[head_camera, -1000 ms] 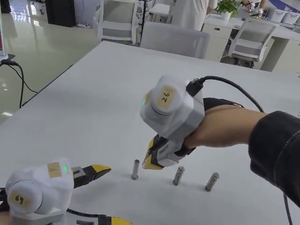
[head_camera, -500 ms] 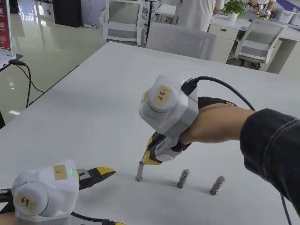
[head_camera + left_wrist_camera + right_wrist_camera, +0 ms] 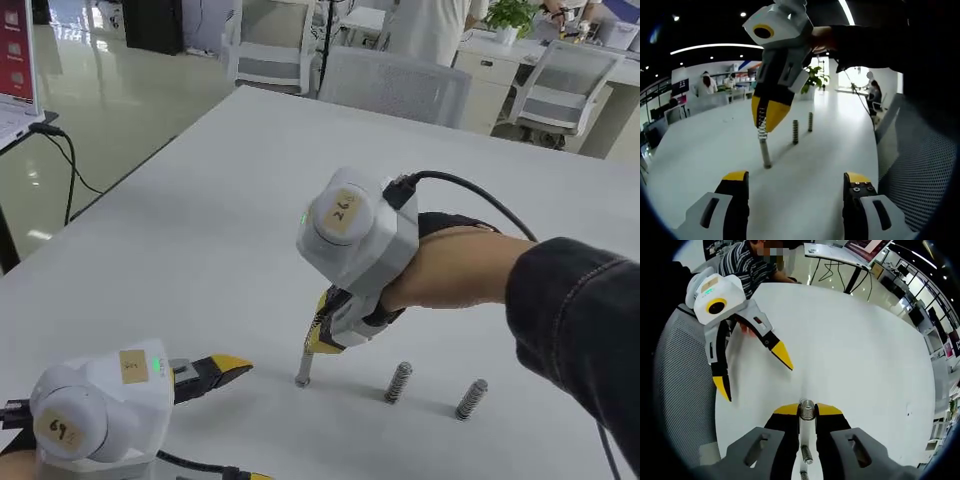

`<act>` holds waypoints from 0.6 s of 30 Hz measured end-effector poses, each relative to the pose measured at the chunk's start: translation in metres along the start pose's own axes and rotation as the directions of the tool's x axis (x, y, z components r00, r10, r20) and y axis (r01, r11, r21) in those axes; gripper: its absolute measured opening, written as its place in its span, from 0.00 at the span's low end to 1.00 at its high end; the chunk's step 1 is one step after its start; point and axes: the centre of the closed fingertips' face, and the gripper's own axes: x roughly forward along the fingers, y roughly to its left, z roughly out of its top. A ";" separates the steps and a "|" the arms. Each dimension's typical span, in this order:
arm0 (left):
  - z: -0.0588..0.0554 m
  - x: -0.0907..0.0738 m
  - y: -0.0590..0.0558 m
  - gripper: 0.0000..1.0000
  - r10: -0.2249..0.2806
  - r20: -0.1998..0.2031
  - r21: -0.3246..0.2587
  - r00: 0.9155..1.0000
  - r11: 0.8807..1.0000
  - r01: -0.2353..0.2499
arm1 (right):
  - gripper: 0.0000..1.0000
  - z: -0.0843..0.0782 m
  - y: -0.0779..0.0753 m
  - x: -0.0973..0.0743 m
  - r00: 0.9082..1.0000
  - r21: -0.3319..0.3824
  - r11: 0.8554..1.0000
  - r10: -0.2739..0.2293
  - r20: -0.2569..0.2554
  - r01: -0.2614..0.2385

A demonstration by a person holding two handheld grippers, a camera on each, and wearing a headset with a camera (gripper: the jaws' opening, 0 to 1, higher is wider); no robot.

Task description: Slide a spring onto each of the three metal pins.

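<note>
Change: since 1.0 s ago the right gripper has moved toward 9 o'clock. It has left the gap beside the nearest sprung pin and now hangs over the top of the bare pin. The whole head view has also drifted, so part of that shift is the camera's.
Right jaws: narrow, pinching a spring that stands upright between the yellow tips.
Spring and pin: in the left gripper view the spring's lower end meets the pin's top. I cannot tell whether it has started down the shaft.
Left jaws: the left gripper is spread wide and holds nothing. It sits at 8 o'clock of the bare pin, near it but not touching.
Done so far: 2 sprung pins stand in a row at 3 o'clock of the bare pin, each already wearing a coil.
Meaning: this looks like spring 3 of 3. Once it is lined up, letting it go should let it slide down. If it is tilted it may catch on the pin's rim.
Surface: the white tabletop is matte and flat, and the pins stand upright on it.
Room: an open office, with mesh chairs at 12 o'clock past the table edge. The glossy floor with a trailing cable lies at 10 o'clock, and a potted plant at 1 o'clock.
</note>
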 end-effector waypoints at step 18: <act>0.001 -0.002 0.001 0.70 0.002 0.011 -0.003 1.000 1.000 -0.002 | 0.09 -0.007 0.000 0.018 0.999 0.008 1.000 0.030 -0.046 -0.030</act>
